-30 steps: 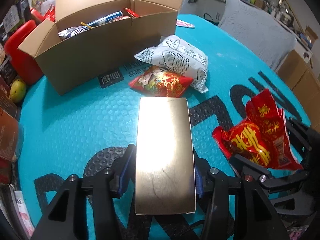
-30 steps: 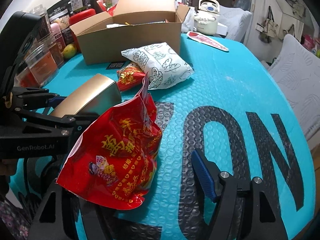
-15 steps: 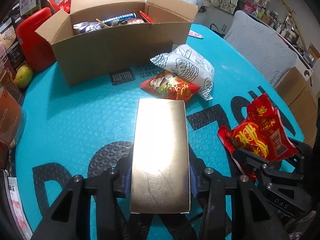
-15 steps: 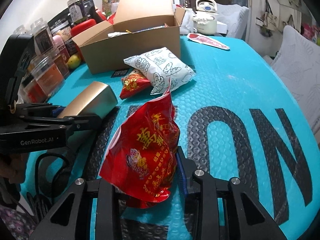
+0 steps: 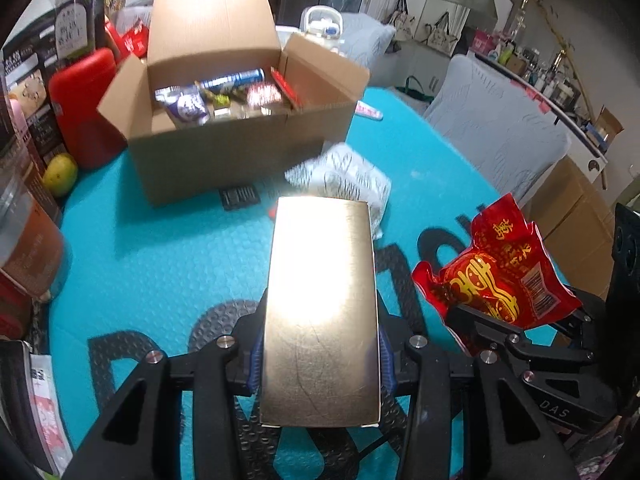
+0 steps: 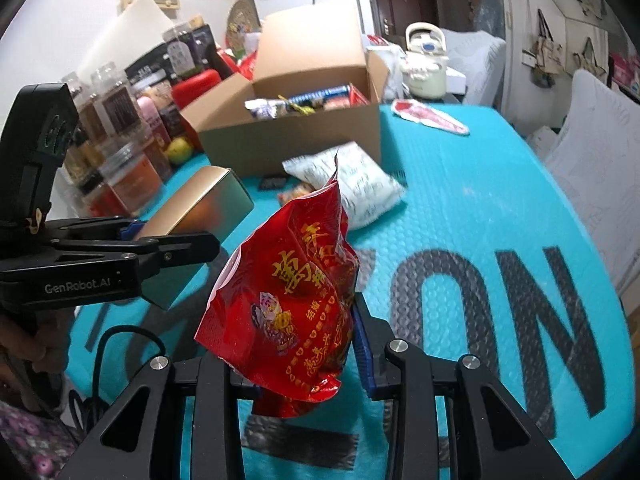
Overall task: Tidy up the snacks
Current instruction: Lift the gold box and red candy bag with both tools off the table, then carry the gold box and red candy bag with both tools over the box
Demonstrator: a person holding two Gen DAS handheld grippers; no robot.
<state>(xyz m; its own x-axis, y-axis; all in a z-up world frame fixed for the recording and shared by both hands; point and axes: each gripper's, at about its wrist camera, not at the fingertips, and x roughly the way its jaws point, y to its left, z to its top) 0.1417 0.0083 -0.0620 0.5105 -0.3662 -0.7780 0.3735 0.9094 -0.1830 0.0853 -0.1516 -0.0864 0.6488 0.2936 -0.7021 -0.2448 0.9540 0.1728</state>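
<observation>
Grippers: two. The left gripper (image 5: 320, 360) has its jaws clamped on the long sides of a gold box (image 5: 322, 312); the right gripper (image 6: 296, 364) has its jaws pressed together on the lower part of a red snack bag (image 6: 292, 304).
Gold box: one, lifted clear of the bench (image 5: 160, 264), its far end sticking out ahead of the left jaws.
Red snack bag in the jaws: one, crumpled, standing up out of the right jaws and off the bench.
Loose packets on the bench: two ahead of both jaws. One white printed bag (image 6: 360, 188) lies between the jaws and the carton; one small red packet (image 6: 298, 192) lies just beside it, mostly hidden behind the held things.
Carton: one cardboard box (image 5: 240, 148), flaps open, standing on the bench well ahead of the left jaws.
Carton contents: several snack packets, among them a purple and white bag (image 5: 186, 106), a blue tube (image 5: 236, 79) and a red pack (image 5: 285, 86); the exact count cannot be told.
Beyond the carton's left side: a red canister (image 5: 86, 108), one yellow-green fruit (image 5: 60, 174), and a row of jars (image 6: 120, 120).
Beyond the carton's right side: one flat red and white packet (image 6: 430, 117) on the bench.
</observation>
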